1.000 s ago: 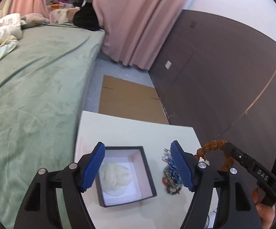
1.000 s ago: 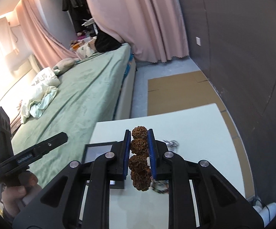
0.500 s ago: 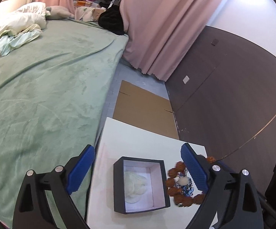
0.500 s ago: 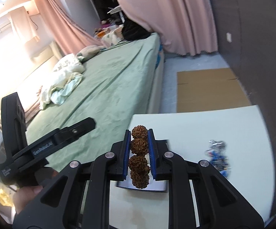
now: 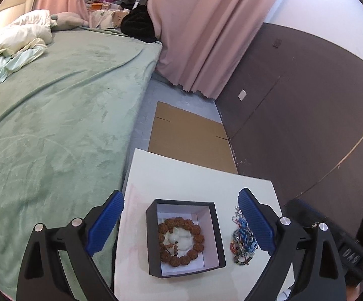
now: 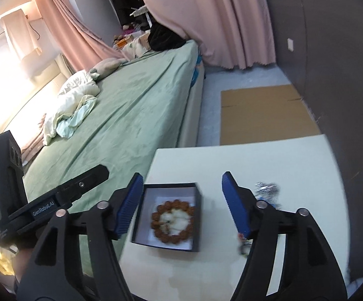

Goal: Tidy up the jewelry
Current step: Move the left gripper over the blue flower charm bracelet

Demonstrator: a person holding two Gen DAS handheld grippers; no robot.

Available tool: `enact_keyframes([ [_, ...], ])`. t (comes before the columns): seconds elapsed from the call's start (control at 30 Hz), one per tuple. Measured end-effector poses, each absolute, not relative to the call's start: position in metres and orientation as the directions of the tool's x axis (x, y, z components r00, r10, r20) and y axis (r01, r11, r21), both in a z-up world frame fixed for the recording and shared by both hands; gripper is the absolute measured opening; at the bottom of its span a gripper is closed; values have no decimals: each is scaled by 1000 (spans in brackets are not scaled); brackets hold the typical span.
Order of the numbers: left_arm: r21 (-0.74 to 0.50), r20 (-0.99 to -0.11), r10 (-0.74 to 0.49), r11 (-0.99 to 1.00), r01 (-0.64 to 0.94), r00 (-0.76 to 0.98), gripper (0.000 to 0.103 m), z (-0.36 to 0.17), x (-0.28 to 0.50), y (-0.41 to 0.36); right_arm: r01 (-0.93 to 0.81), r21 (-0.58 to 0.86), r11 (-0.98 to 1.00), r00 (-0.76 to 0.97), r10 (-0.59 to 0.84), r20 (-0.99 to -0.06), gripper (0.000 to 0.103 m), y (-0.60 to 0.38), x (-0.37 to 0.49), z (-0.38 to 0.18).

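Note:
A brown bead bracelet (image 5: 180, 240) (image 6: 172, 221) lies as a ring inside the open black box (image 5: 217, 228) (image 6: 198, 215), around a white piece in the box's white lining. The box stands on the white table (image 5: 194, 175) (image 6: 269, 160). Right of it lies a heap of blue and mixed-colour jewelry (image 5: 243, 242) (image 6: 266, 190). My left gripper (image 5: 181, 222) hangs open above the box, nothing between its blue pads. My right gripper (image 6: 182, 204) is also above the box; its jaws are opening and hold nothing.
A bed with a green cover (image 5: 56, 115) runs along the table's left side. Flat cardboard (image 5: 189, 138) lies on the floor beyond the table, with pink curtains (image 5: 201, 32) and a dark wall (image 5: 306, 100) behind. The other hand-held gripper's handle (image 6: 51, 205) shows at the left of the right wrist view.
The right gripper's jaws have opened and let go of the brown bead bracelet, which now lies in the box. The left gripper's jaws have widened a little.

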State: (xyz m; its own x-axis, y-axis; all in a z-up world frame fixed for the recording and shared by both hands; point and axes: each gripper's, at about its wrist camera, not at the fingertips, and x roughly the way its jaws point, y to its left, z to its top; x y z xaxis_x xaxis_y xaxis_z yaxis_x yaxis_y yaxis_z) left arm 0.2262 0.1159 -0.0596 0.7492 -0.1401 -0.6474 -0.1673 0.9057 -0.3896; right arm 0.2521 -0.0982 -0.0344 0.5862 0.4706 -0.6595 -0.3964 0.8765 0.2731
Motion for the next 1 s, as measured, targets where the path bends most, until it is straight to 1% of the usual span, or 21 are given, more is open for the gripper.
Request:
enact_keyframes([
  [0.1, -341, -662, -129, 929, -143, 739, 89, -61, 231, 105, -379, 275, 884, 603, 461, -651, 70, -122, 251, -33],
  [0.2, -357, -660, -154, 926, -127, 735, 89, -63, 232, 96, -331, 308, 892, 604, 451, -657, 70, -151, 258, -40],
  [0.27, -307, -678, -151, 948, -90, 720, 89, -65, 236, 81, -306, 329, 893, 602, 450, -660, 70, -168, 261, -46],
  [0.43, -242, -696, -166, 970, -10, 698, 88, -73, 241, 50, -232, 407, 884, 583, 461, -669, 70, -205, 267, -75],
  [0.53, -222, -719, -191, 974, 39, 668, 81, -81, 247, 30, -188, 431, 883, 548, 458, -700, 70, -223, 267, -94],
  [0.57, -208, -727, -198, 976, 64, 657, 77, -84, 249, 21, -174, 438, 882, 543, 457, -705, 70, -228, 267, -97],
  [0.7, -187, -742, -243, 970, 156, 624, 74, -92, 255, -12, -123, 466, 876, 522, 457, -721, 70, -243, 268, -109],
  [0.83, -175, -772, -286, 954, 243, 567, 63, -106, 264, -41, -73, 479, 875, 518, 444, -731, 71, -261, 268, -118],
  [0.87, -175, -784, -292, 950, 258, 548, 58, -112, 268, -47, -62, 481, 874, 516, 441, -734, 71, -264, 268, -119],
  [0.9, -174, -797, -295, 948, 267, 527, 55, -118, 272, -53, -46, 485, 873, 513, 437, -739, 71, -269, 269, -122],
  [1.0, -154, -830, -283, 944, 291, 480, 52, -134, 285, -72, 0, 503, 864, 513, 432, -742, 71, -284, 270, -126],
])
